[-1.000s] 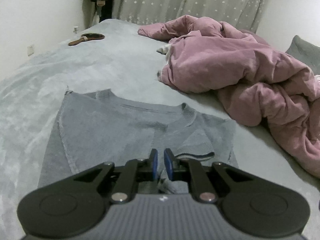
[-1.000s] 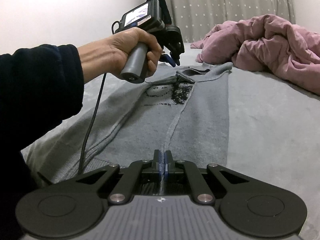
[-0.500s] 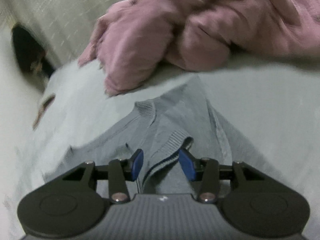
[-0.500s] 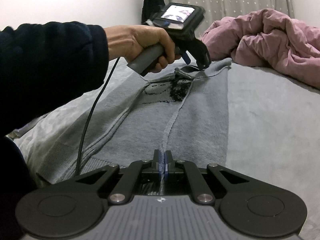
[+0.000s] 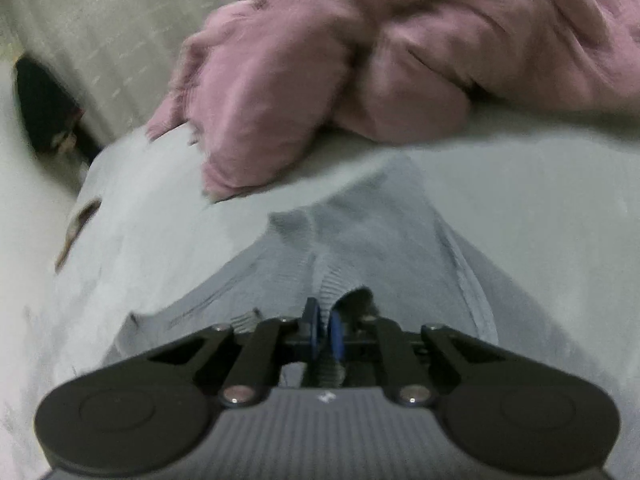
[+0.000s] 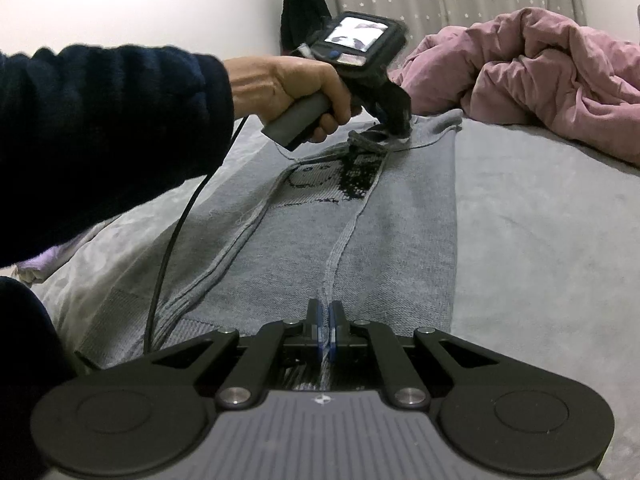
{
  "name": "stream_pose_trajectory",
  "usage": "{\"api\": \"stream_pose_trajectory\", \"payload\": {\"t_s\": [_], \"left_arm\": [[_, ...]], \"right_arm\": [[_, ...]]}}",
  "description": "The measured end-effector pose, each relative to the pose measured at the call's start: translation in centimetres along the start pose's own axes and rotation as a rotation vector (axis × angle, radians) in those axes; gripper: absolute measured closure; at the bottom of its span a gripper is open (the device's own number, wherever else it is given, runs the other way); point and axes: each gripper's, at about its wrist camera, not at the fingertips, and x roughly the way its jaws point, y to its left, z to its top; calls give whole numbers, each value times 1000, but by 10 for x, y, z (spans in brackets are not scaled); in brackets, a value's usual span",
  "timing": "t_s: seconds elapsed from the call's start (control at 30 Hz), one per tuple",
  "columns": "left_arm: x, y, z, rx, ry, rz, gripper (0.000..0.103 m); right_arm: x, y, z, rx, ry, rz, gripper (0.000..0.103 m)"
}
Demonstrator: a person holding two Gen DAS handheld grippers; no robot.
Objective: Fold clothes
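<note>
A grey knit sweater with a black pattern lies flat on the bed, partly folded lengthwise. In the right wrist view my right gripper is shut on the folded edge at its near end. At the far end a hand holds my left gripper down on the neck. In the left wrist view the left gripper is closing, its blue pads pinching the ribbed collar of the sweater.
A crumpled pink duvet is heaped on the grey bed cover behind and to the right of the sweater. A black cable hangs from the left gripper across the sweater's left side. A dark garment hangs by the curtain.
The left gripper rolled and moved along the neck, opened around the ribbed collar, then closed on it. The right gripper stayed shut on the near edge without moving.
</note>
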Motion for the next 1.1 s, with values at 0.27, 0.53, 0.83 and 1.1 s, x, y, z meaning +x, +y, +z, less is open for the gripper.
{"api": "stream_pose_trajectory", "payload": {"t_s": [0.27, 0.53, 0.83, 1.1], "left_arm": [[-13, 61, -4, -368, -39, -43, 96], [-32, 90, -21, -558, -93, -67, 96], [-32, 106, -44, -669, -80, -61, 96], [-38, 116, -51, -732, -105, -67, 96]], "right_arm": [[-2, 1, 0, 3, -27, -18, 97], [-8, 4, 4, -14, -71, -42, 97], [-5, 5, 3, -28, -56, -51, 97], [-7, 5, 5, -24, -63, -42, 97]]}}
